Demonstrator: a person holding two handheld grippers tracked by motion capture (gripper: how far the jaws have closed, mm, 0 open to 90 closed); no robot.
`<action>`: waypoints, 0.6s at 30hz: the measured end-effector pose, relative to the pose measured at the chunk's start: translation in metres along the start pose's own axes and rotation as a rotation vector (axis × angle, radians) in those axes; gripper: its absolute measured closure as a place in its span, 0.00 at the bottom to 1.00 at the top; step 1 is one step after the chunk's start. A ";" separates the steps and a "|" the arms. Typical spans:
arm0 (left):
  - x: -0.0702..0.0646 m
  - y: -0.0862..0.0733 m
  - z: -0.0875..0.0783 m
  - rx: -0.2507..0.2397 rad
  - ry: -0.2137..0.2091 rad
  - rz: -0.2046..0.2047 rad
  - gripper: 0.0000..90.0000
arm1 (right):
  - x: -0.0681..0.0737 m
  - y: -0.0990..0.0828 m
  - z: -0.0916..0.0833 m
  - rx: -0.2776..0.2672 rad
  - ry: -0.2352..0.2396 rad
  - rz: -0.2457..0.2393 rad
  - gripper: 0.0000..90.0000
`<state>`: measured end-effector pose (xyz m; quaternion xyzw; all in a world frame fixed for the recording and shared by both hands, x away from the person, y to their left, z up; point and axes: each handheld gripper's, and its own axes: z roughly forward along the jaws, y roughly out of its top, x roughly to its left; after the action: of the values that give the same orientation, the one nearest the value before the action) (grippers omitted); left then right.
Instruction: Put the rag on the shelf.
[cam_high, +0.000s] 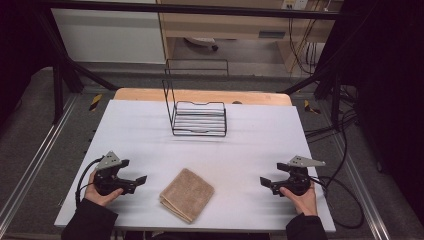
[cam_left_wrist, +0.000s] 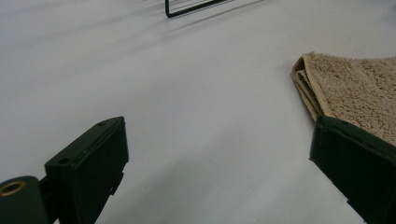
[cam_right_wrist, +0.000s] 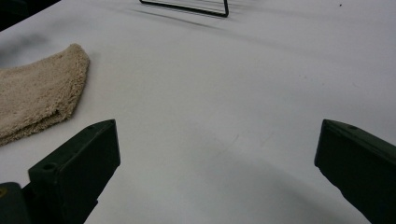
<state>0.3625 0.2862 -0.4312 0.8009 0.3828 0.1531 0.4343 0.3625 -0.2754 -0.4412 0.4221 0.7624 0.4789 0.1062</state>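
the folded tan towel lies at lower centre on the white table, between your left gripper and right gripper, both spread and empty; a black wire rack stands above centre, well apart.

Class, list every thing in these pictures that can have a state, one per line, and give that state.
Towel: folded, lying flat on the table, untouched.
Wire rack: upright at the far side of the table, nothing in it.
Left gripper: open, holding nothing, pointing toward the towel.
Right gripper: open, holding nothing, pointing toward the towel.
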 end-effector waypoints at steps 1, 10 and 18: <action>0.000 0.000 0.001 0.000 -0.001 -0.004 0.05 | 0.000 0.000 0.000 0.000 0.000 0.000 0.01; -0.004 0.002 0.002 0.022 -0.002 -0.007 0.06 | 0.001 -0.001 0.002 0.010 -0.004 -0.008 0.01; -0.022 0.007 0.009 0.043 -0.026 0.011 0.10 | 0.004 0.000 0.004 0.014 -0.012 -0.008 0.01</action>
<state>0.3558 0.2623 -0.4288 0.8141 0.3758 0.1369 0.4211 0.3619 -0.2702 -0.4424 0.4227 0.7668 0.4704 0.1098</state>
